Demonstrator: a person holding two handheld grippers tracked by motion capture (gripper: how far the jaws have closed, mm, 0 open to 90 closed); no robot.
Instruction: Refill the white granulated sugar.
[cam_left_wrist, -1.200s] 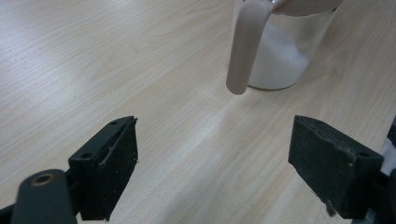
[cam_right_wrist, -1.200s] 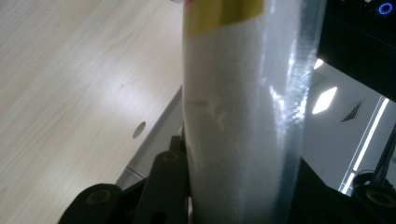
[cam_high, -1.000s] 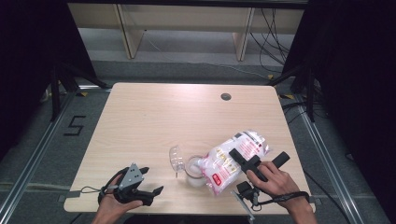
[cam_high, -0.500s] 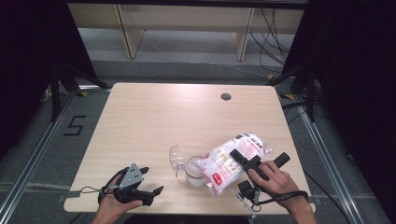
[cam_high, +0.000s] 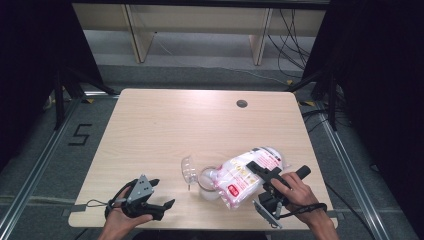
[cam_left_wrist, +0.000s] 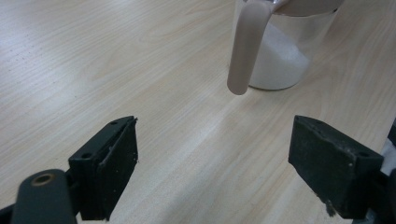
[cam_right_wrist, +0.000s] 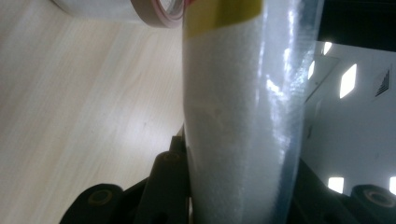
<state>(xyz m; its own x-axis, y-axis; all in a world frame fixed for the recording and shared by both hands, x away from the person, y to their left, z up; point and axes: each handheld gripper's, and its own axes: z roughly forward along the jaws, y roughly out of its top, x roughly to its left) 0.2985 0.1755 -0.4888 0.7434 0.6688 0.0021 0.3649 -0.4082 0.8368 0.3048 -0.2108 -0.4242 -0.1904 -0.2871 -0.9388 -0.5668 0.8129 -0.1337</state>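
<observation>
Two hand-held grippers are at work over a pale wooden surface (cam_high: 165, 125), the biggest thing in the high view, with a small dark round hole (cam_high: 242, 103) near its far edge. On to the bag (cam_high: 245, 176): a clear plastic bag of white grains with red, pink and yellow print, lying tilted at the near right of the surface, its lower end right at the jar's mouth. The right hand-held gripper (cam_high: 265, 175) has it clamped, jaws closed on the bag, the right hand (cam_high: 295, 192) behind it at the near edge. In the right gripper view the bag's clear wall, packed with white grains, rises straight up between the two black jaws, with a yellow band at the top. Next, the jar (cam_high: 207, 180): a clear glass jar standing just left of the bag, partly filled with white grains, its hinged lid (cam_high: 188, 169) thrown open to the left. In the left gripper view the jar stands ahead and right of centre, white grains heaped inside, and a pale tan strap (cam_left_wrist: 246, 46) hangs down in front of it. Last, the left hand-held gripper (cam_high: 159, 197) sits at the near left edge in the left hand (cam_high: 122, 215), well apart from the jar, jaws spread wide and empty.
</observation>
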